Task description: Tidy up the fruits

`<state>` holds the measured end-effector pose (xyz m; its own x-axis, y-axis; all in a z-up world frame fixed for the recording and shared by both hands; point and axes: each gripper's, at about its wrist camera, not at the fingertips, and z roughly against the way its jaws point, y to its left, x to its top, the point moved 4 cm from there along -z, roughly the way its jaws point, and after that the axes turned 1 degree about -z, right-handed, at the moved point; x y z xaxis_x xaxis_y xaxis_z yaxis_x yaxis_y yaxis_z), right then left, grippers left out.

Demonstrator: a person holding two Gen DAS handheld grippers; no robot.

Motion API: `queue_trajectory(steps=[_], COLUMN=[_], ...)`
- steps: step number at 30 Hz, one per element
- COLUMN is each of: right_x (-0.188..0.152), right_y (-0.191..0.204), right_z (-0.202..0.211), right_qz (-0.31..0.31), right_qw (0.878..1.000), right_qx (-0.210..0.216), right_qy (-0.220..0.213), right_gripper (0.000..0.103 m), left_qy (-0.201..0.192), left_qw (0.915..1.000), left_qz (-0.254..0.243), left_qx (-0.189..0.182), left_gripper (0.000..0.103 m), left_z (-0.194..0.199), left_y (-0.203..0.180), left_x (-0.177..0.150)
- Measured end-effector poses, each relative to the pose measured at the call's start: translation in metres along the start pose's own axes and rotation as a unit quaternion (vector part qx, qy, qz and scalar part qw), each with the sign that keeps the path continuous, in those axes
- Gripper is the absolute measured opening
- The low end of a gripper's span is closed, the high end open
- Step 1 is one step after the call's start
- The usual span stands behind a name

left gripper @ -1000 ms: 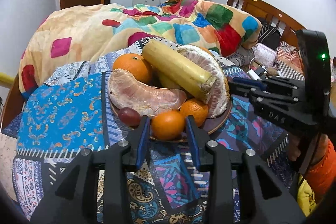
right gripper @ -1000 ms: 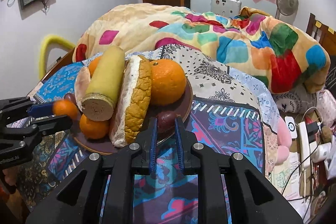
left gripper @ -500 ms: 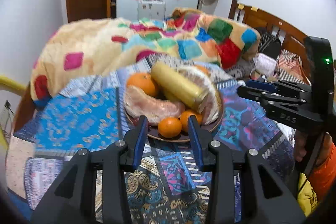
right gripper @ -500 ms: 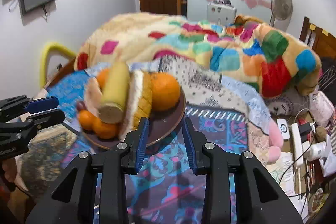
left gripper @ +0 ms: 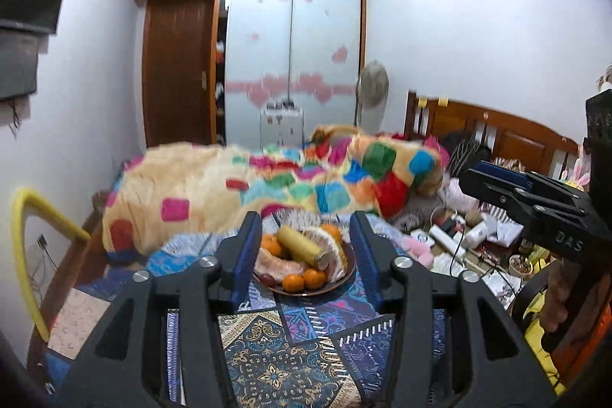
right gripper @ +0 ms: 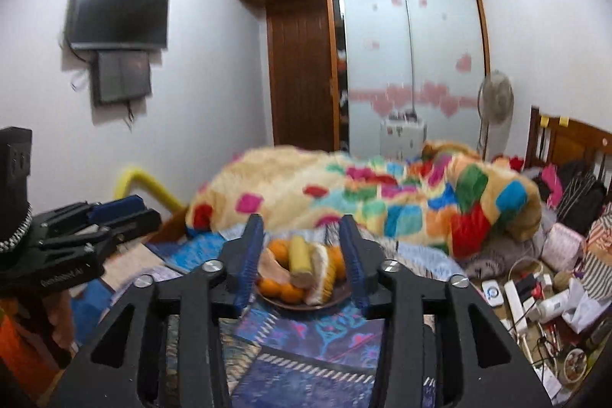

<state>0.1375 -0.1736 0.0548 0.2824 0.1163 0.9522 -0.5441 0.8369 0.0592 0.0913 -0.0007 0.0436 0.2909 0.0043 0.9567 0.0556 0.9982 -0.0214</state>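
Note:
A brown plate (left gripper: pixel 346 277) on a patterned blue cloth holds a yellow banana (left gripper: pixel 300 246), pomelo pieces (left gripper: pixel 281 264), small oranges (left gripper: pixel 304 281) and a dark grape (left gripper: pixel 267 280). In the right wrist view the same plate (right gripper: pixel 336 299) carries the banana (right gripper: pixel 300 257). My left gripper (left gripper: pixel 306 247) is open and empty, well back from the plate. My right gripper (right gripper: pixel 302 251) is open and empty, also held back; it shows in the left wrist view (left gripper: pixel 497 178) at the right.
A bed with a colourful quilt (left gripper: pixel 267 186) lies behind the table. A yellow chair back (left gripper: pixel 30 236) stands at the left. Clutter of cables and bottles (right gripper: pixel 535 297) lies at the right. A fan (right gripper: pixel 495 102) and wardrobe stand at the back.
Both grippers have pulled back and up from the plate and opened wider. The right gripper let go of the dark grape, which now rests on the plate.

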Motion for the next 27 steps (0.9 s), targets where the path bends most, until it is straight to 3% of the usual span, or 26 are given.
queue_trajectory(steps=[4,6,10,12,17,27], right_x=[0.000,-0.002,-0.005,-0.007,-0.015,-0.018], right_y=[0.020,0.027,0.033,0.035,0.040,0.042], right_z=[0.033,0.044,0.058,0.062,0.067,0.070], right_qz=[0.006,0.003,-0.005,-0.004,-0.004,-0.008], right_qw=[0.999,0.998,0.997,0.997,0.996,0.995], right_qx=[-0.009,-0.013,-0.020,-0.027,-0.045,-0.051], right_qy=[-0.039,-0.054,-0.072,-0.077,-0.083,-0.084], right_gripper=[0.053,0.066,0.078,0.087,0.103,0.103], left_qy=[-0.031,-0.040,-0.053,-0.057,-0.060,-0.062], left_qw=[0.9995,0.9992,0.9985,0.9983,0.9980,0.9978], left_qz=[-0.001,0.000,-0.004,-0.003,-0.002,-0.001], left_qx=[0.003,0.004,0.012,0.014,0.019,0.026], left_gripper=[0.060,0.064,0.073,0.086,0.091,0.099], left_z=[0.037,0.050,0.069,0.075,0.083,0.082], left_y=[-0.006,-0.007,-0.009,-0.009,-0.009,-0.011], left_x=[0.000,-0.002,-0.006,-0.007,-0.011,-0.018])
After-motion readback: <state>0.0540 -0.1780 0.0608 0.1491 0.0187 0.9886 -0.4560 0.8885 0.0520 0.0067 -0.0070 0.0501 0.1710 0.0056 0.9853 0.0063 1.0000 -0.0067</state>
